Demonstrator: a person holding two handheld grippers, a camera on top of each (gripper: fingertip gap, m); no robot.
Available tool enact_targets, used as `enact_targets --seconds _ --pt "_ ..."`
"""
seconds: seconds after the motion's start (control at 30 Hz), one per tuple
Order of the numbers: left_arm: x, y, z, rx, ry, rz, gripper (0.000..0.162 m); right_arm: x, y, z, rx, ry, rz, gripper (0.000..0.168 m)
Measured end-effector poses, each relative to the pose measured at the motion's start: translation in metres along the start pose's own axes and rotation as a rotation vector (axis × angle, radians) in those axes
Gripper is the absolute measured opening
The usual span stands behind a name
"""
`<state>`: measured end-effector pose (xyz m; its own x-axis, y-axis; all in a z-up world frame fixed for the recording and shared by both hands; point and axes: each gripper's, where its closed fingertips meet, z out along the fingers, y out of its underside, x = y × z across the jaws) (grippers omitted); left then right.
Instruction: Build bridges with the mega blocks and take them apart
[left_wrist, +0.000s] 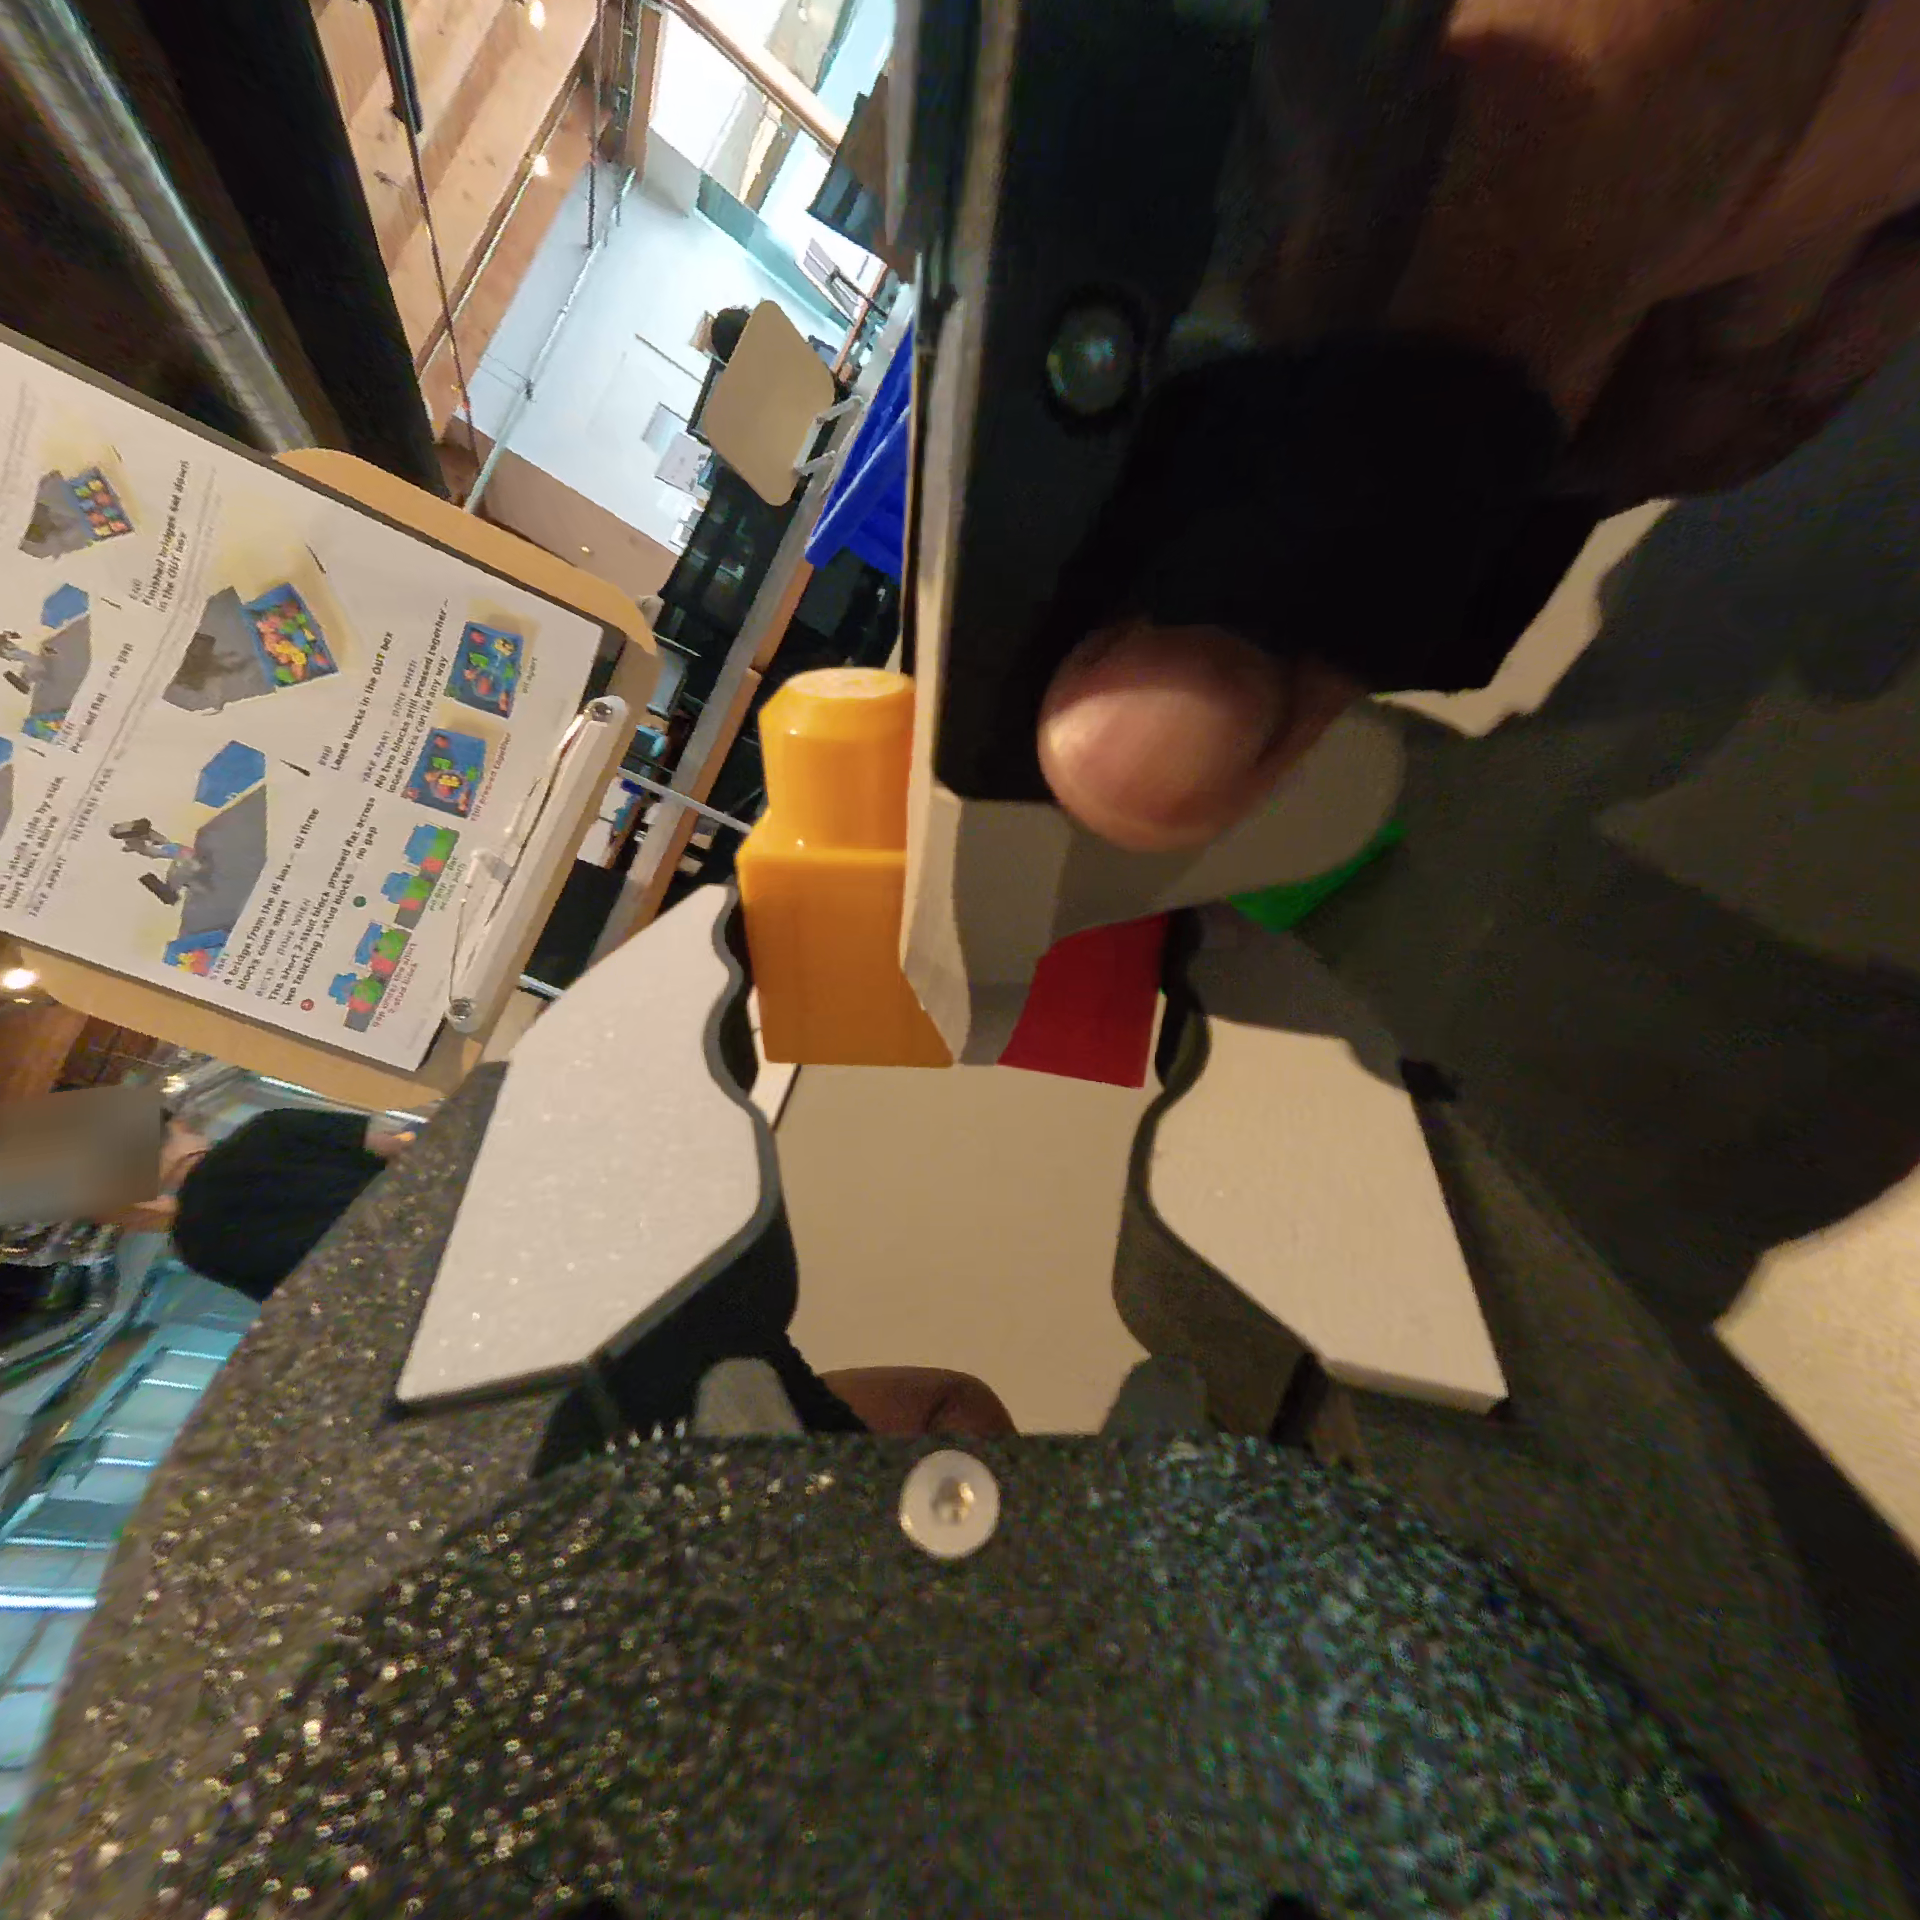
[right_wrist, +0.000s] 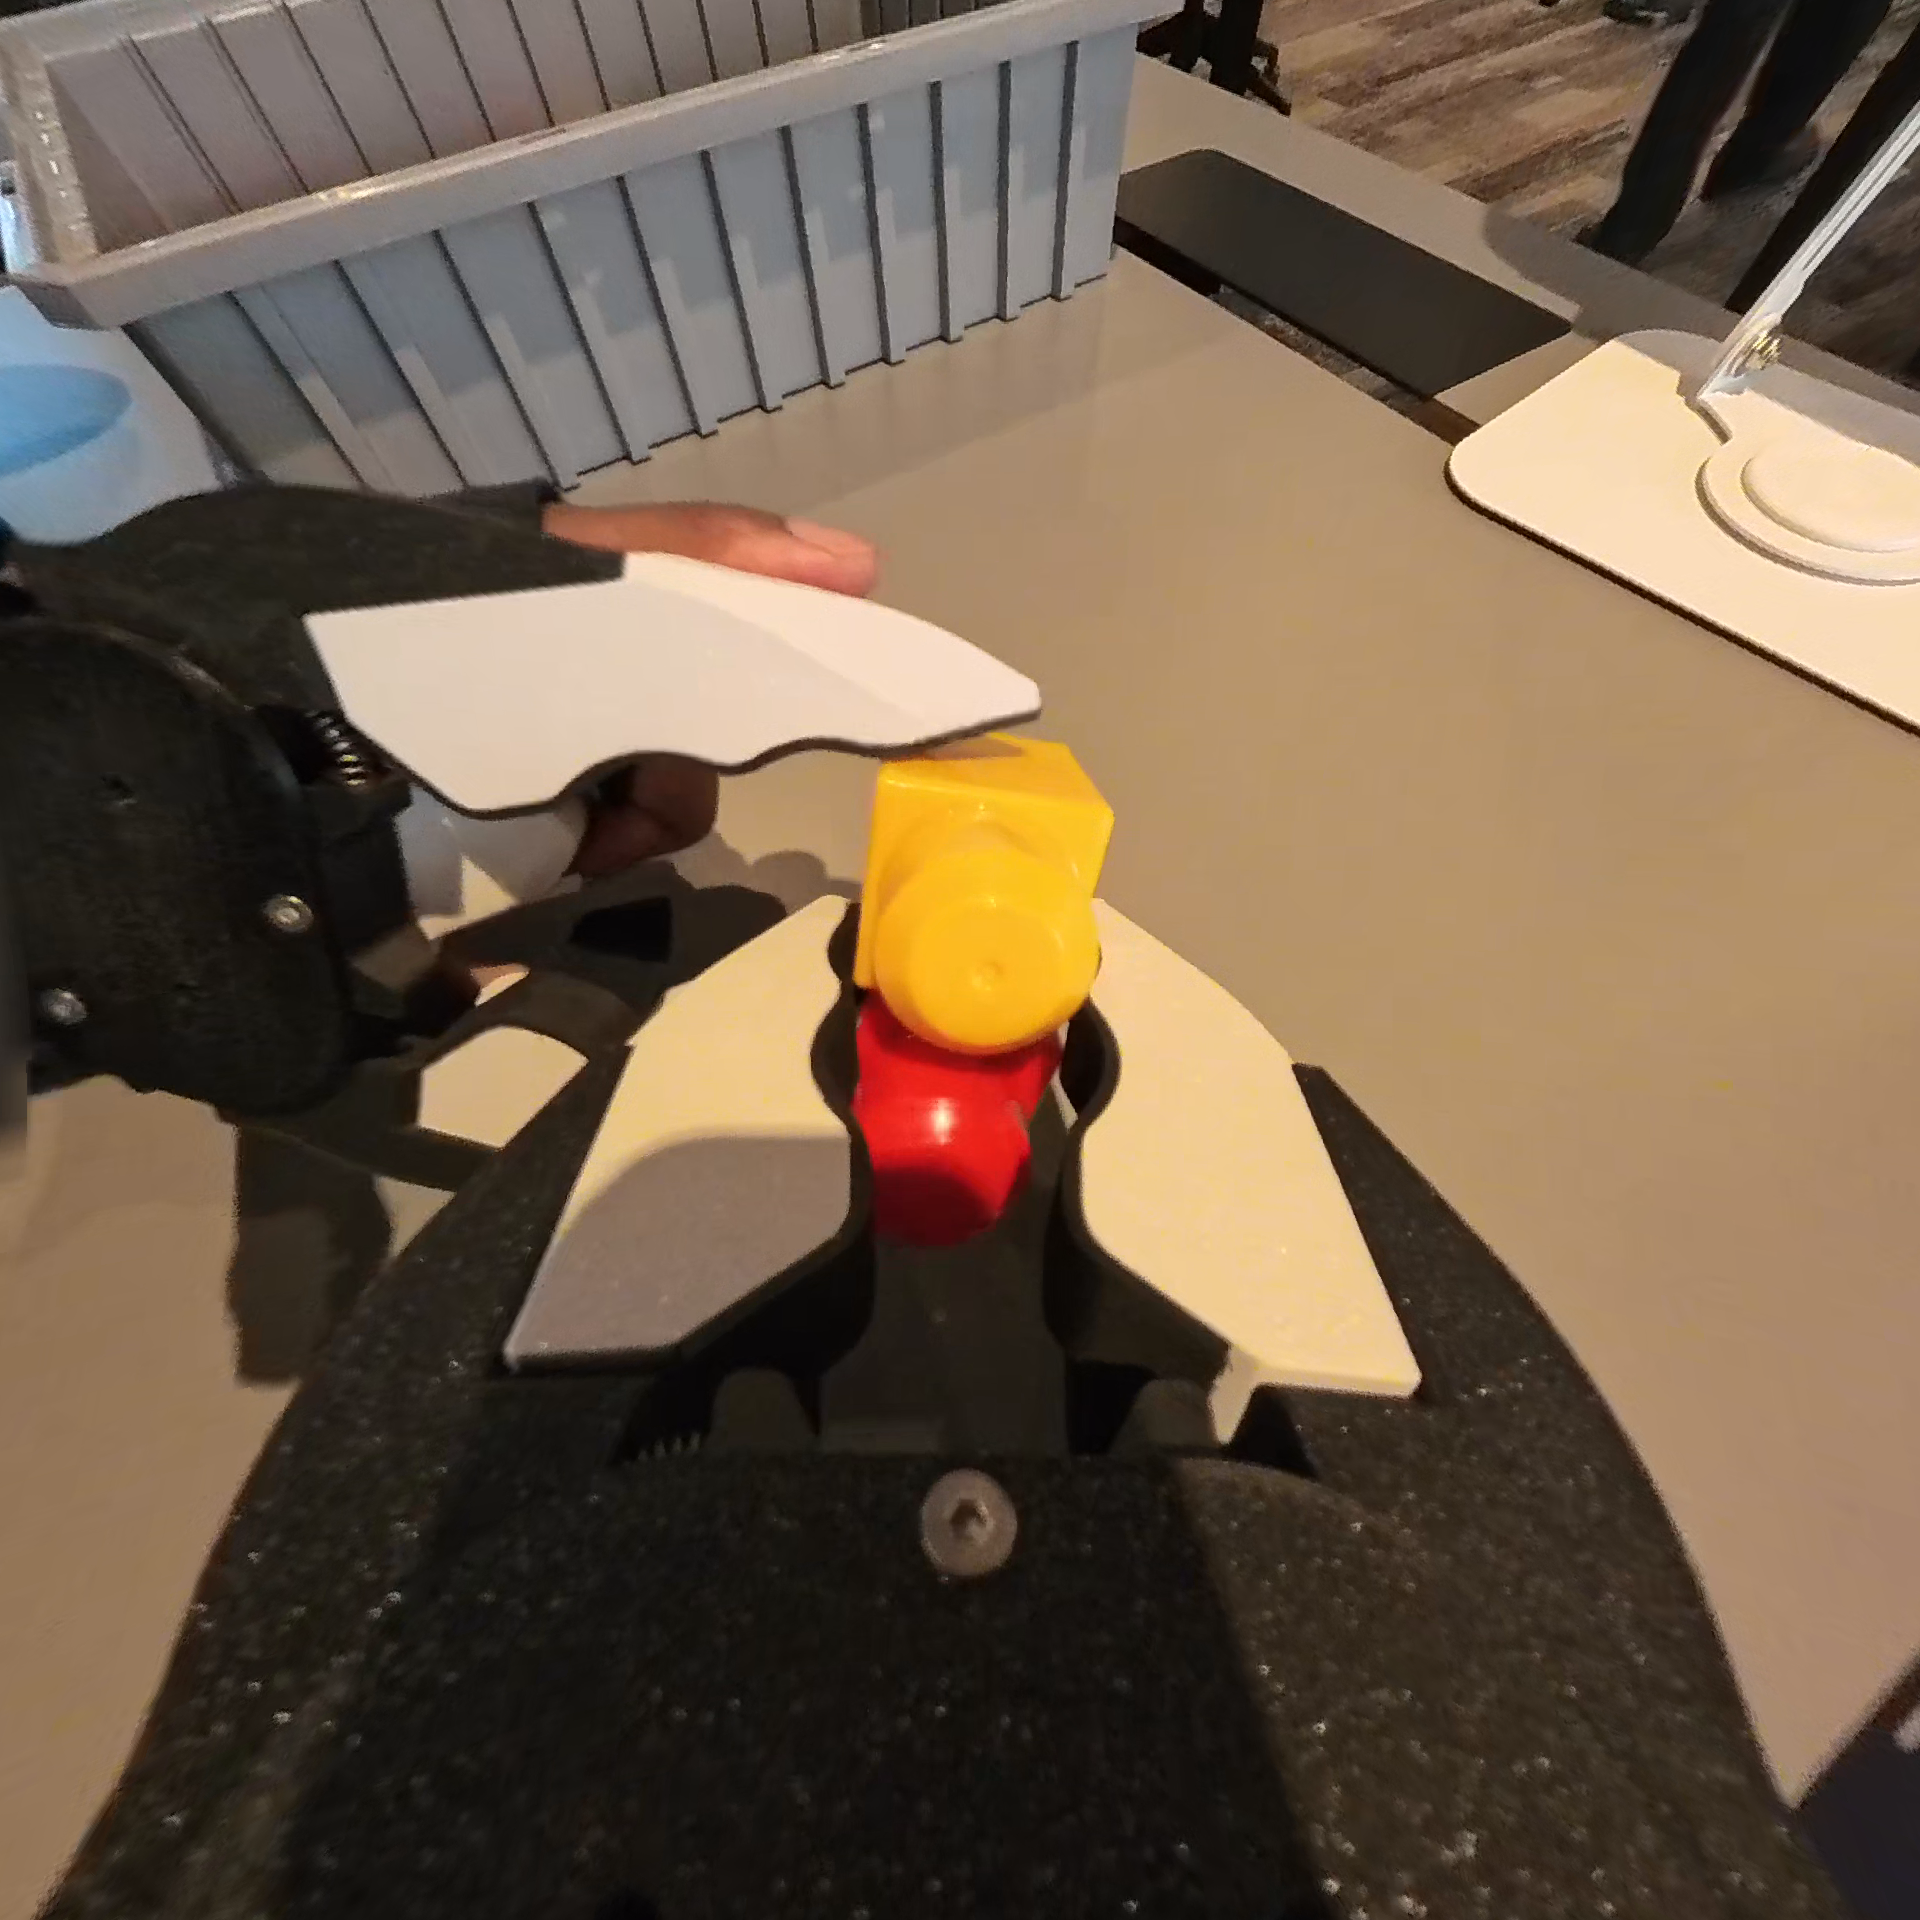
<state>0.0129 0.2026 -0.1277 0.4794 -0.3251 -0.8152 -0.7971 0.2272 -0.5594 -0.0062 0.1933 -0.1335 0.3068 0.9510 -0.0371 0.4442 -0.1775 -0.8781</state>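
Note:
My right gripper (right_wrist: 961, 997) is shut on a red one-stud block (right_wrist: 940, 1153). A yellow one-stud block (right_wrist: 987, 831) sits right beside it, and both studs face this camera. My left gripper (left_wrist: 956, 956) reaches in from the side. One fingertip lies against the yellow block (left_wrist: 831, 935) and the other against the red block (left_wrist: 1091, 997), so it clamps the pair. In the right wrist view its upper finger (right_wrist: 675, 675) touches the top of the yellow block. A green block (left_wrist: 1309, 883) shows partly behind the right gripper's finger (left_wrist: 945, 727).
A grey ribbed bin (right_wrist: 623, 208) stands at the back of the beige table (right_wrist: 1351, 935). A white stand base (right_wrist: 1662, 520) and a black strip (right_wrist: 1330, 260) are at the right. An instruction sheet on a board (left_wrist: 260, 727) and a blue bin (left_wrist: 862, 488) show in the left wrist view. My left and right fingertips are right by each other.

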Motion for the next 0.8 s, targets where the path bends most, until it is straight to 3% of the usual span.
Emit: enact_targets --seconds 0.13,0.6,0.8 --pt "0.0 0.004 0.001 -0.04 -0.04 0.106 0.075 -0.003 0.002 0.001 -0.005 -0.046 0.049 0.037" --pt "-0.001 0.0 -0.002 -0.054 -0.063 0.201 0.074 -0.007 0.004 -0.001 -0.018 -0.106 0.073 0.038" --pt "-0.005 -0.003 -0.003 -0.049 -0.094 0.216 0.074 -0.016 -0.002 -0.007 -0.003 -0.183 0.106 0.055"
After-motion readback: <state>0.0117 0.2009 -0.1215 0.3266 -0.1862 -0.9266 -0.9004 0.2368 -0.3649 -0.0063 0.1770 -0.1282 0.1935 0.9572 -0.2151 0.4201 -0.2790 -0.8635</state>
